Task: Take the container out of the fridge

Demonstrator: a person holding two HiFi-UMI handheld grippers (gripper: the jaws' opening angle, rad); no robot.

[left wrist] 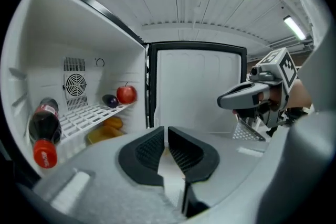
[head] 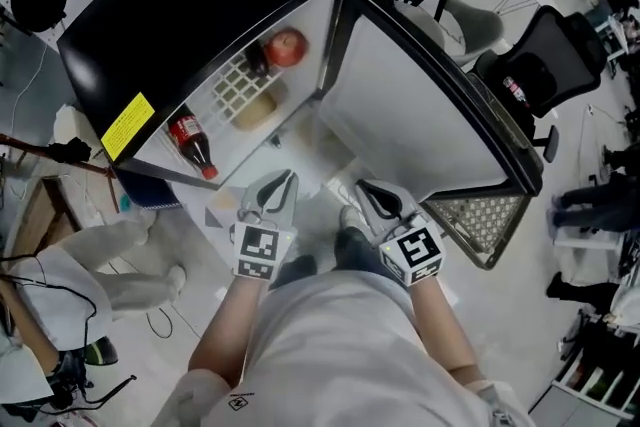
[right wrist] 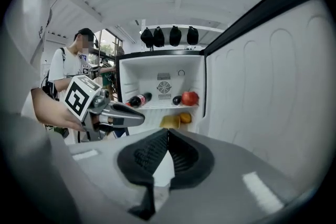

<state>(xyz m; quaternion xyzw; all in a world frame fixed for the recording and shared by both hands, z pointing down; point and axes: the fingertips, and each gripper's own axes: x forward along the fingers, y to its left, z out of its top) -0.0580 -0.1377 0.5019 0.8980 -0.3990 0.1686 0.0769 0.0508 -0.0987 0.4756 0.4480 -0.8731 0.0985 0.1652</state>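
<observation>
Both the left gripper (head: pixel 286 179) and the right gripper (head: pixel 366 187) have their jaws pressed together on nothing, just outside the open fridge (head: pixel 180 25). The yellow container (head: pixel 254 111) sits below the wire shelf (head: pixel 235 85), farther in and left of both, nearer the left gripper; its long axis cannot be determined. The print on the red-labelled bottle (head: pixel 192 141) and the yellow sticker (head: pixel 127 126) is illegible.
</observation>
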